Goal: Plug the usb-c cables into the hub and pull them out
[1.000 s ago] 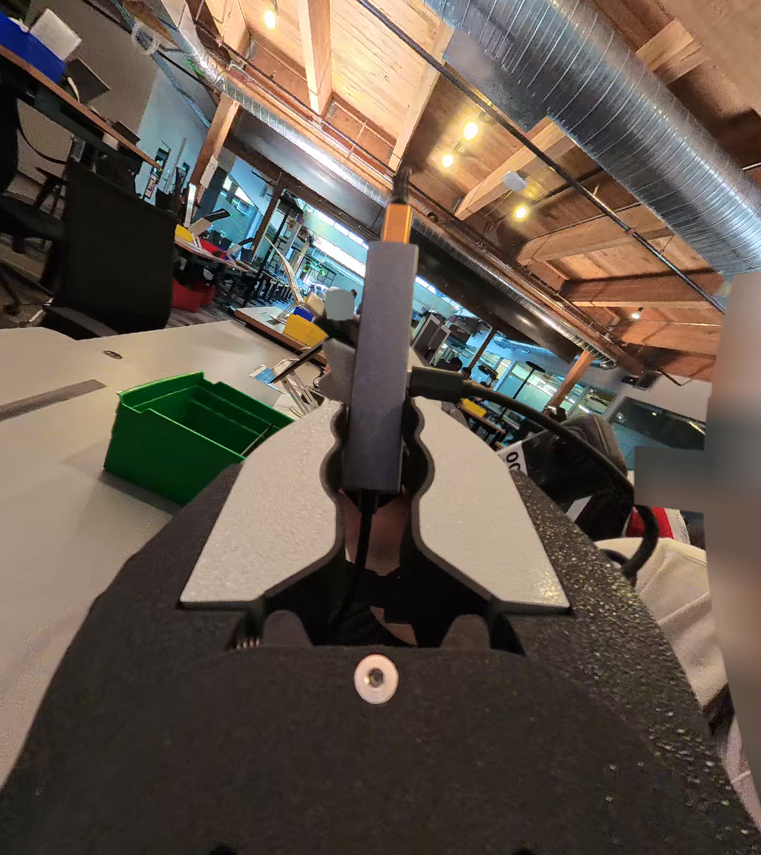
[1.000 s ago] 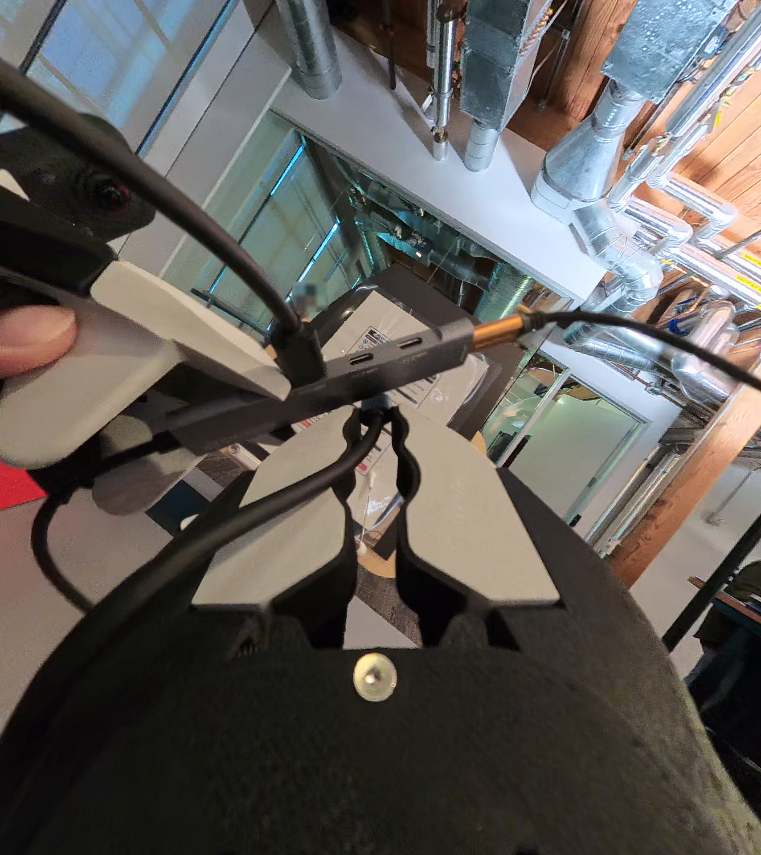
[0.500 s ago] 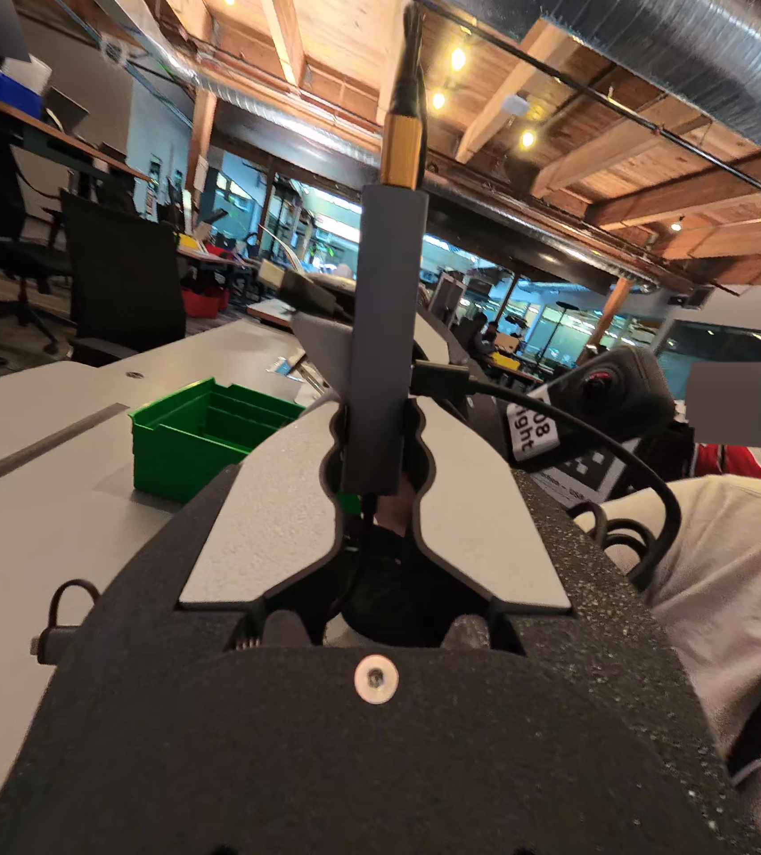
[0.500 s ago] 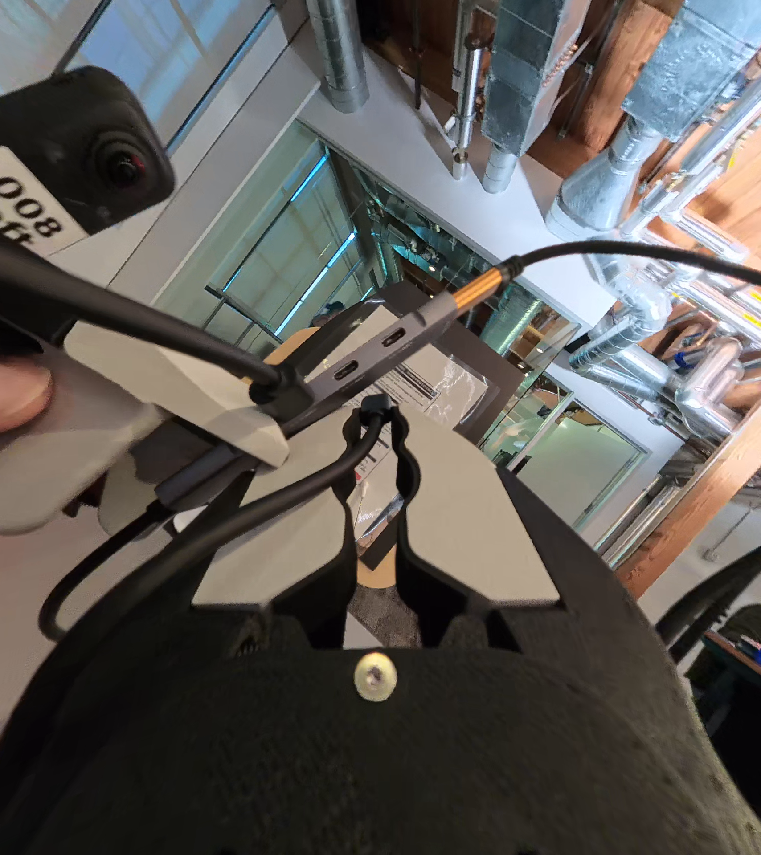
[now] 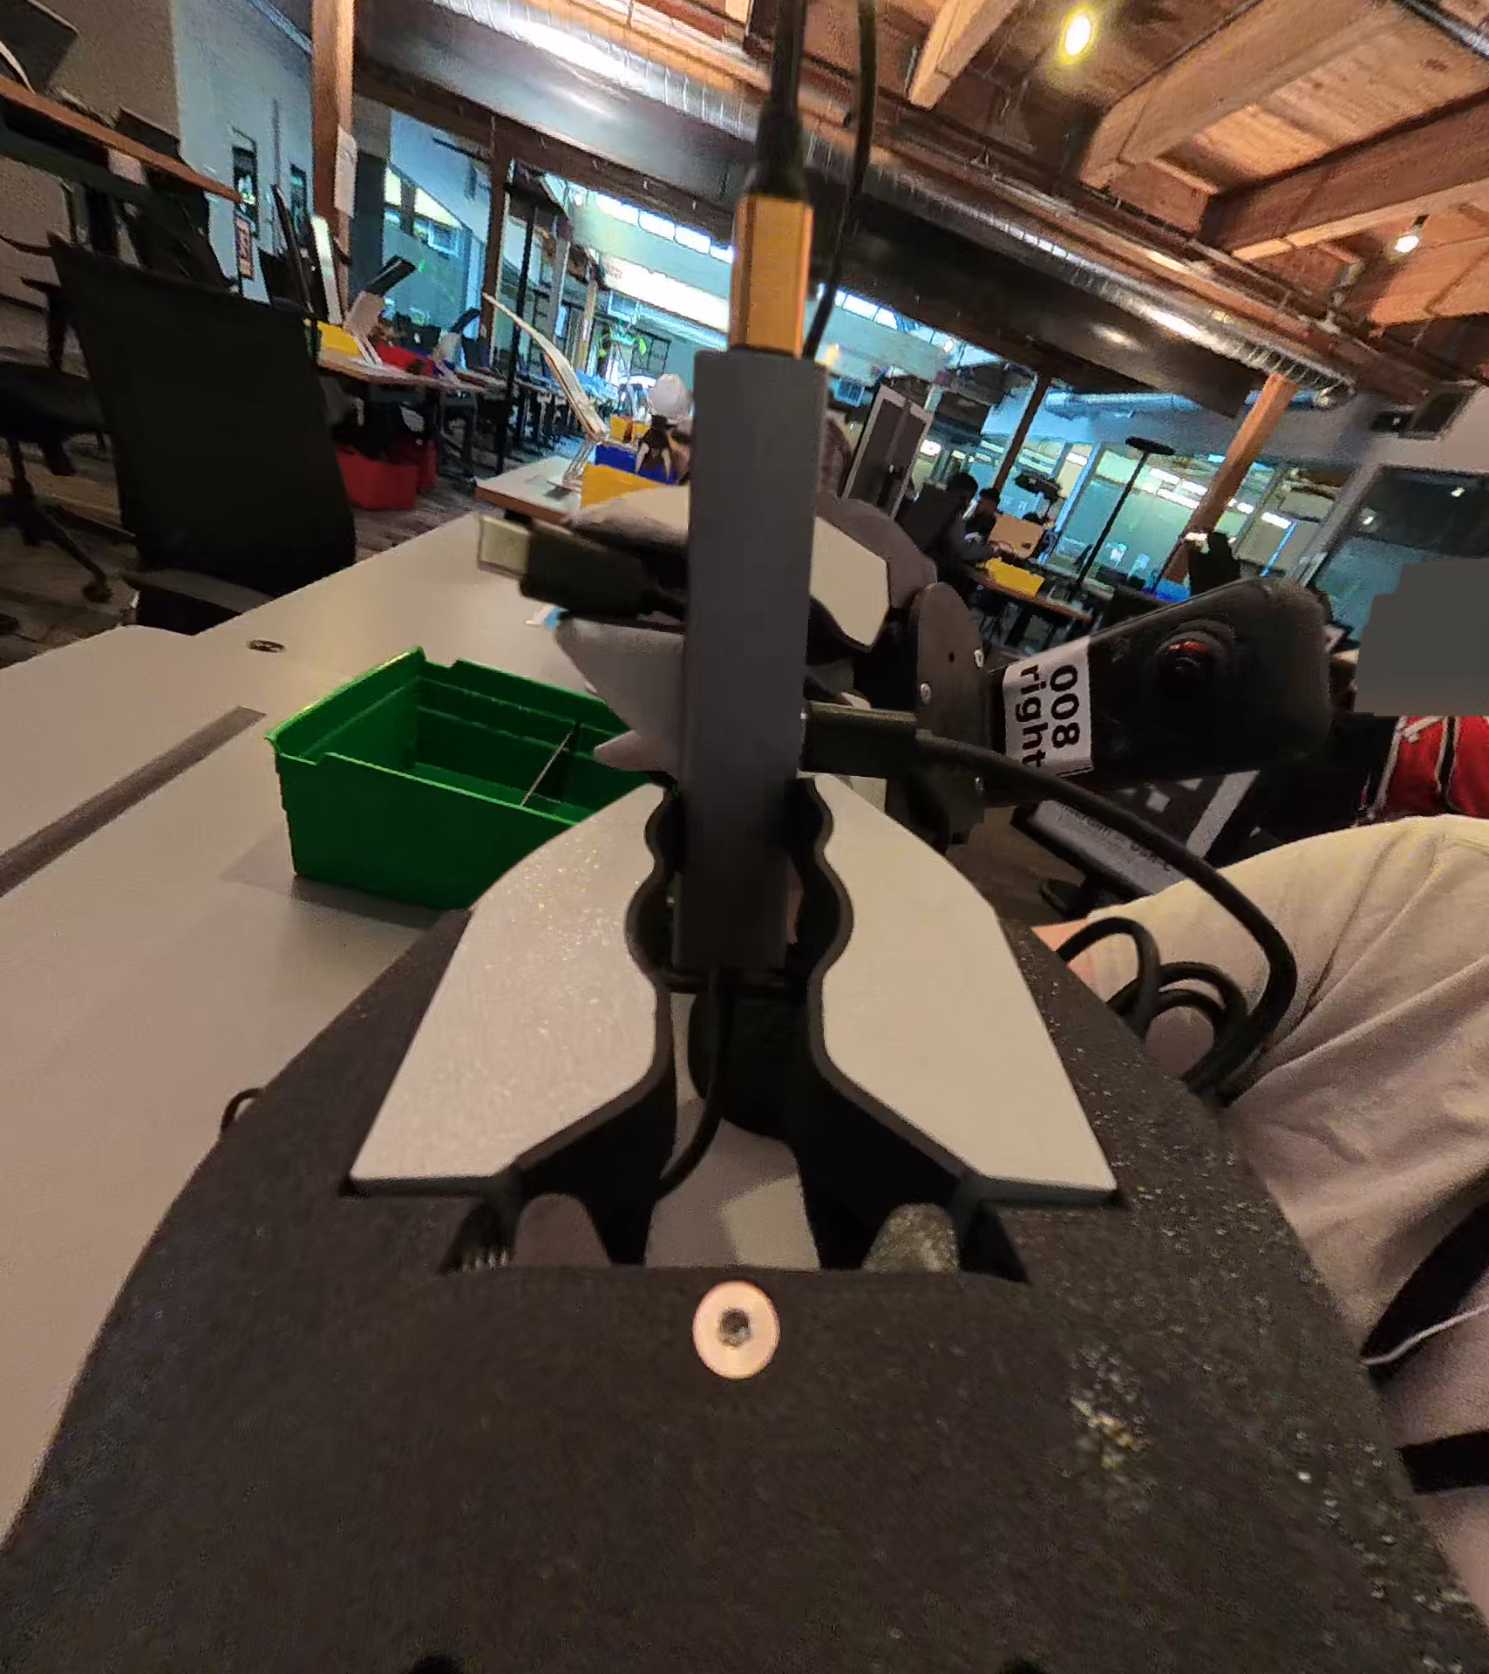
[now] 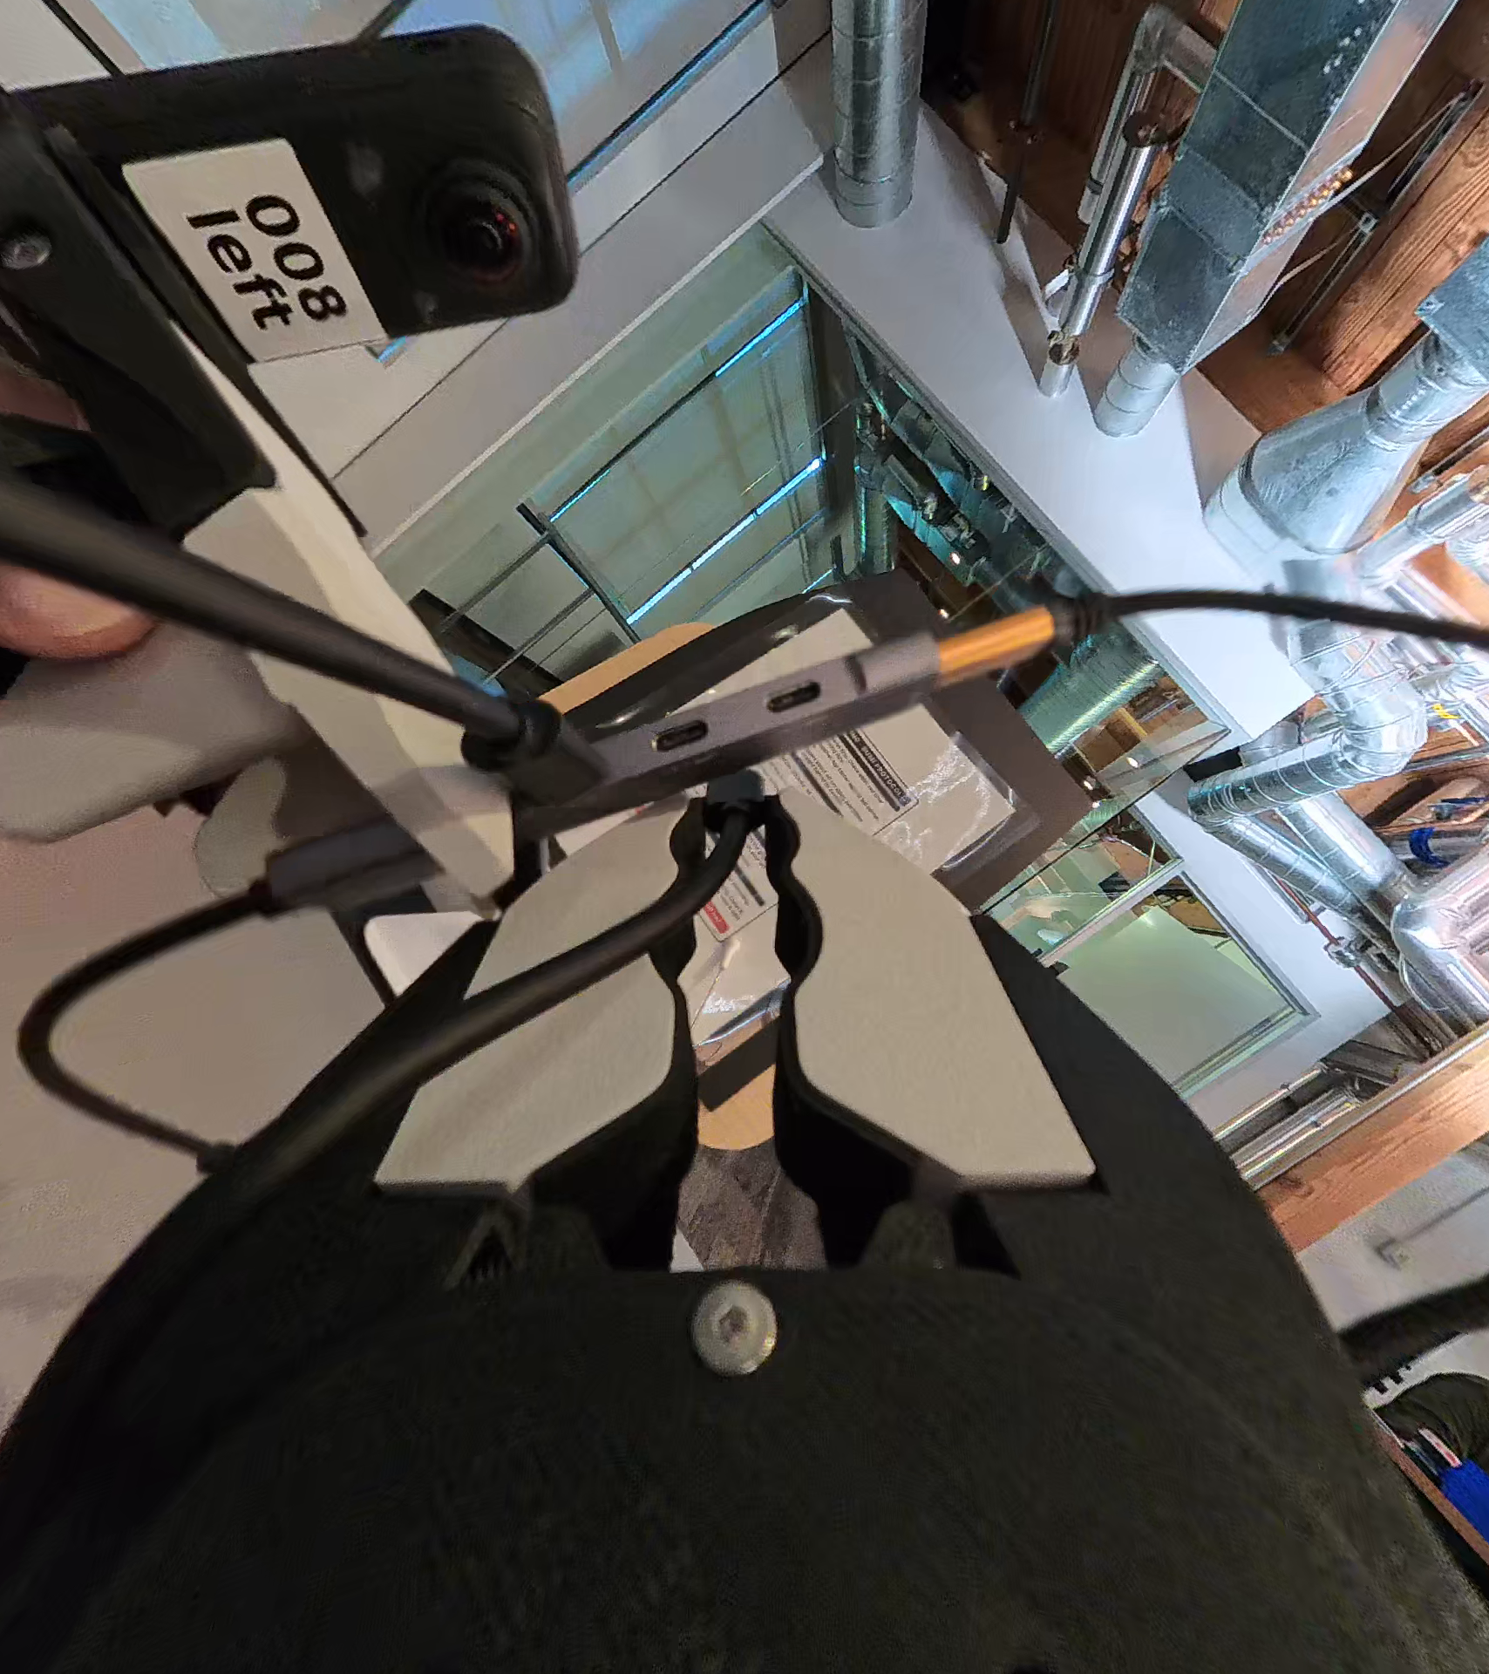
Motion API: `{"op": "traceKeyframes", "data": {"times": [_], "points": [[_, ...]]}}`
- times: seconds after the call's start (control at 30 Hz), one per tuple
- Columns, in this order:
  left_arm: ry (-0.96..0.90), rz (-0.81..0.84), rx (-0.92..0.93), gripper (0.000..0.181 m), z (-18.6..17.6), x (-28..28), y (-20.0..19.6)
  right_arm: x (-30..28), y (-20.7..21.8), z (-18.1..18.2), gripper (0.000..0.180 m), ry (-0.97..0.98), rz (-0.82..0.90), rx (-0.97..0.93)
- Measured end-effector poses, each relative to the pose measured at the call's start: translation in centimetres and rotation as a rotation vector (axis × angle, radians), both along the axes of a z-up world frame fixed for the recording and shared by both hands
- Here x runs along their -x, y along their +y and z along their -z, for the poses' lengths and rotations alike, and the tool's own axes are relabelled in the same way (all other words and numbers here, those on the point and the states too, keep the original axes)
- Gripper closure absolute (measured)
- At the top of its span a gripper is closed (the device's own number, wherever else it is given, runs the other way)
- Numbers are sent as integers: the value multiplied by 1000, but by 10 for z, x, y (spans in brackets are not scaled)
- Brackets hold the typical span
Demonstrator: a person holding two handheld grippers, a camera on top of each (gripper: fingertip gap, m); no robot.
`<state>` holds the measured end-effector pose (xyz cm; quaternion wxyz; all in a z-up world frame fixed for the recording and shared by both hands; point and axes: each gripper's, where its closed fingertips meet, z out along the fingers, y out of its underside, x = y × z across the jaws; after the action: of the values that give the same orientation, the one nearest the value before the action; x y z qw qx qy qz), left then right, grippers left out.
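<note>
My left gripper [image 5: 736,815] is shut on the lower end of a grey hub [image 5: 745,634] and holds it upright above the table. A gold plug [image 5: 768,272] sits in the hub's top end, and a black usb-c cable [image 5: 868,743] is plugged into its right side. My right gripper [image 6: 736,815] is shut on a second black usb-c plug [image 6: 732,793], whose tip is just below the hub [image 6: 723,725], near two empty ports. In the left wrist view this plug [image 5: 569,566] pokes out left of the hub, behind it.
A green bin [image 5: 433,779] stands on the grey table [image 5: 89,906] left of the hub. A person's light-coloured sleeve [image 5: 1357,996] and coiled black cable [image 5: 1176,996] are at the right. Office chairs and desks stand far behind. Some 6 cm of space lies between my two pairs of fingers.
Both grippers have swung so the views tilt lower. The hub stays gripped in the left gripper. The right gripper's plug now shows left of the hub, still close under its ports.
</note>
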<state>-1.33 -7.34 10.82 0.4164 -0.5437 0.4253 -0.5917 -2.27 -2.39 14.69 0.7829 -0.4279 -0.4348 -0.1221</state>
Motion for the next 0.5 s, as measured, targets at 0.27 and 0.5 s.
{"op": "traceKeyframes", "data": {"times": [0.27,0.5], "points": [[-119,47,154,157,-6,8,10,-6,-13,5,167,-141,-18,172],[-78,-121,16,158,-1,8,25,-9,-40,-14,167,-145,-14,131]]}}
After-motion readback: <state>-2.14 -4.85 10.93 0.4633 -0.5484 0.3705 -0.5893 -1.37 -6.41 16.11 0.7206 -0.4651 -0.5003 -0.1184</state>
